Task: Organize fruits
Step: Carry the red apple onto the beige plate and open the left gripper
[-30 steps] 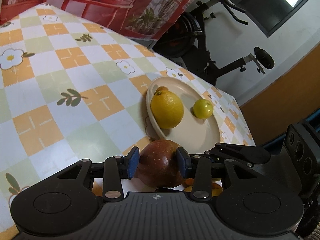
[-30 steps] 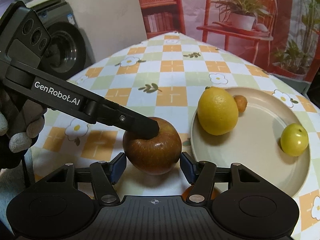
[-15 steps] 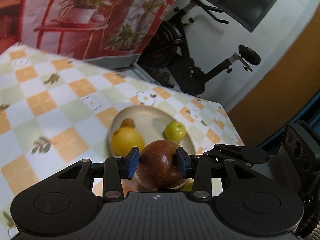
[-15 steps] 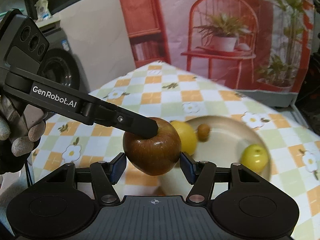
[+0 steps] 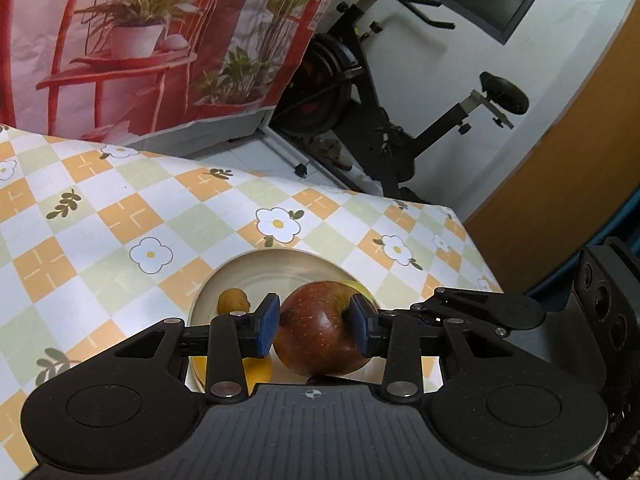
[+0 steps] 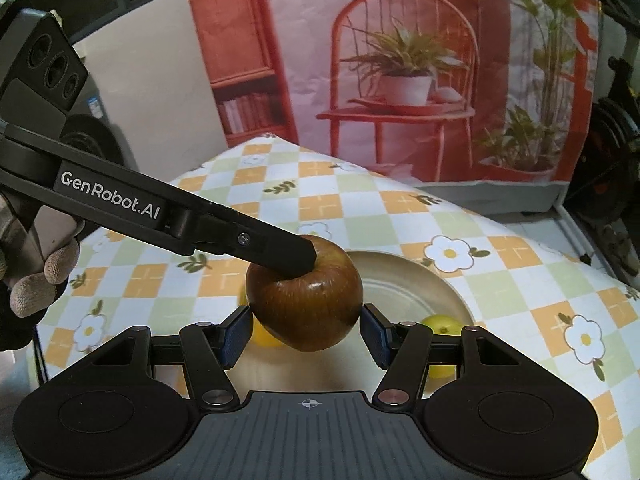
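A red-brown apple [image 5: 320, 328] [image 6: 304, 304] hangs in the air over the cream plate [image 5: 280, 268] [image 6: 420, 280]. My left gripper [image 5: 315, 328] has it between its blue pads, which press on it, and the jaws are closing. In the right wrist view one left finger [image 6: 280, 252] sits in the apple's top dimple. My right gripper [image 6: 305, 334] is shut on the apple's sides. On the plate lie a lemon [image 5: 256, 372] [image 6: 260, 336], a small orange fruit [image 5: 232, 300] and a yellow-green fruit [image 6: 440, 326], all partly hidden.
A checked, flowered cloth [image 5: 140, 216] covers the table, whose far edge runs close behind the plate. An exercise bike [image 5: 380, 120] stands beyond it, beside a red printed backdrop [image 6: 400, 80]. A gloved hand [image 6: 40, 280] holds the left gripper.
Both grippers have risen with the apple and carried it from the cloth beside the plate to above the plate. The plate's fruits have slid behind the apple.
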Motion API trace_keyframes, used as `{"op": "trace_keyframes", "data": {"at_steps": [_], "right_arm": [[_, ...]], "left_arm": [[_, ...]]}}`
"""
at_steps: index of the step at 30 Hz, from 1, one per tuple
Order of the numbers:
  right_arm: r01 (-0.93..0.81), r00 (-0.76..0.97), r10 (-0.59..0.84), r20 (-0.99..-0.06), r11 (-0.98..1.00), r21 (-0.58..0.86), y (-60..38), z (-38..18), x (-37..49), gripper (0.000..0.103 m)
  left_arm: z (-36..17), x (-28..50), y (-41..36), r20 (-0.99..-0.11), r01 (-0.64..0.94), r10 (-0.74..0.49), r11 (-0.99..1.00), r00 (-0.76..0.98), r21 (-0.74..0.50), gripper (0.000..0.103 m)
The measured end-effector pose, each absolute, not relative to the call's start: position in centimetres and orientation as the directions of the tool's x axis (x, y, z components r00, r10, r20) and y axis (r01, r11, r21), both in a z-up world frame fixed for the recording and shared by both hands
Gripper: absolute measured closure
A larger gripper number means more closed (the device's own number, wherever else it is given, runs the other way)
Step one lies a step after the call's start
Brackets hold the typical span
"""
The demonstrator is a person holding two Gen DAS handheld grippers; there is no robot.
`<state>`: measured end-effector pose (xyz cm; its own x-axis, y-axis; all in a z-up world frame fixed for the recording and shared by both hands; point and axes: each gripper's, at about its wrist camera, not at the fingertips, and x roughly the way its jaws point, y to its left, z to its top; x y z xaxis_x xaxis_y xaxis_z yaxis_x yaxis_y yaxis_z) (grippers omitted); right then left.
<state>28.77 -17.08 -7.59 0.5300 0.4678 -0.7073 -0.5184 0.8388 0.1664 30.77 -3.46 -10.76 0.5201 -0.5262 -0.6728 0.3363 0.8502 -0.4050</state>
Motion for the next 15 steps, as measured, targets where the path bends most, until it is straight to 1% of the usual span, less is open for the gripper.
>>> {"op": "trace_keyframes", "data": {"at_steps": [10,15], "right_arm": [[-0.501,0.536,0.4,-0.744,0.86,0.101,-16.8,-10.8,32.5,0.048],[-0.496,0.531,0.391,-0.752,0.863,0.099,-16.8,-11.8,33.6,0.048]], "left_arm": [[-13.1,34.5,-4.2,-0.706,0.319,-0.504,0.863,0.499,-0.391,0.064],[-13.8,35.4,-4.2,-0.712,0.308,-0.501,0.865,0.491,-0.396,0.064]]}}
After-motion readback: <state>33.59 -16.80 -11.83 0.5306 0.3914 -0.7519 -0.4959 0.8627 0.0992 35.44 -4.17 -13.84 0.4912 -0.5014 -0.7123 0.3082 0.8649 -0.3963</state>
